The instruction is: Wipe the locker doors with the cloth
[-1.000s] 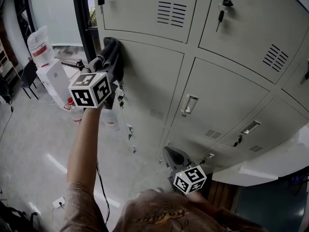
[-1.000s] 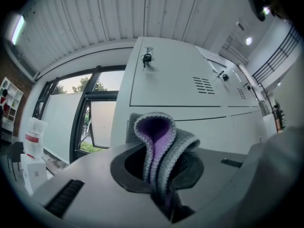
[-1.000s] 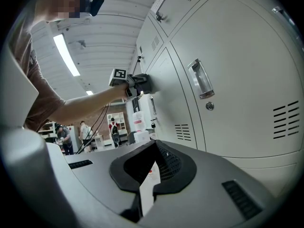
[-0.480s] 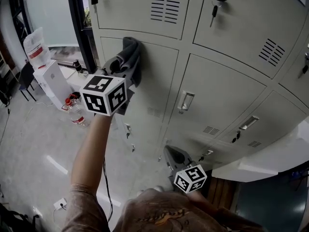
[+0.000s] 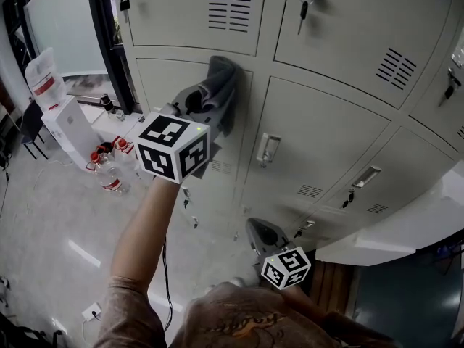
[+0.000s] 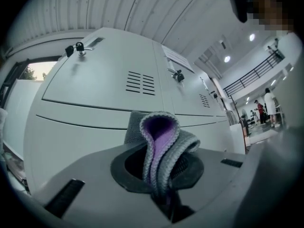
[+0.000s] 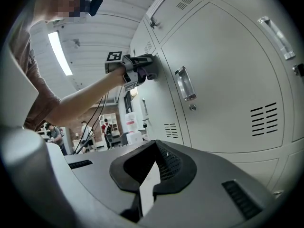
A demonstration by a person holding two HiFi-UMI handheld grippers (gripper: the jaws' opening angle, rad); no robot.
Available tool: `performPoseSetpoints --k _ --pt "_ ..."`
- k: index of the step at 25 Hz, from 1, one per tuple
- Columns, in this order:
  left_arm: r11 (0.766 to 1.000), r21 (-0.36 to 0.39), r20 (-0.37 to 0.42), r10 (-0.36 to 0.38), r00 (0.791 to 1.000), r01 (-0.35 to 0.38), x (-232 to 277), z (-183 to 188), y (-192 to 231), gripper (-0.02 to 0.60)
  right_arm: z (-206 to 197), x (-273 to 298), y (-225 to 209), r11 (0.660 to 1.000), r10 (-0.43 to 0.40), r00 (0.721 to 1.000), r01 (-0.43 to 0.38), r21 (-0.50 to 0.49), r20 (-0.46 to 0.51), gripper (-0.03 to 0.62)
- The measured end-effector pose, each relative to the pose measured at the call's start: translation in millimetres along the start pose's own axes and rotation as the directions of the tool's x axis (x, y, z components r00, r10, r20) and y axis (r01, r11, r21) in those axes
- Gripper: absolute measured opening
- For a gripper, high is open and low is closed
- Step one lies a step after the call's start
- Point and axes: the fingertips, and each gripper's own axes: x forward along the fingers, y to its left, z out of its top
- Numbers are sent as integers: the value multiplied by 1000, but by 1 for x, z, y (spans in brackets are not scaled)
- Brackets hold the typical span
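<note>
We hold the right gripper [image 5: 257, 232] low and near, jaws together on nothing, so it's out of play. The left gripper [image 5: 194, 104] is clamped on the cloth [image 5: 222, 84], which bunches straight ahead of its jaws against the locker door [image 5: 226, 159].

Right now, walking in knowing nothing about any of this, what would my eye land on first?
Probably the left gripper, raised with its jaws clamped on a grey cloth held against a locker door. Around it stands a wall of pale lockers, some with keys dangling from their locks. The right gripper hangs low near the person's body, jaws shut and empty.
</note>
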Motion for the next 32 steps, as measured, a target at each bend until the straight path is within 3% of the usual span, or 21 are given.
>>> performPoseSetpoints --k 6,20,26,32 --pt "997 -17 -3 -73 997 73 12 -3 -27 40 -1 -5 -2 1000 -13 1000 13 3 1 -3" --pt "985 -34 -18 -170 985 169 18 -11 -62 40 4 -7 0 1000 -24 1000 24 -3 19 -3" --pt "985 -59 18 -163 986 164 -3 -5 -57 40 4 -4 2 1000 -19 1000 19 -3 17 -3" --pt "996 -56 37 -71 997 73 -31 -1 -25 40 2 4 6 1000 2 1000 -2 -5 8 -3"
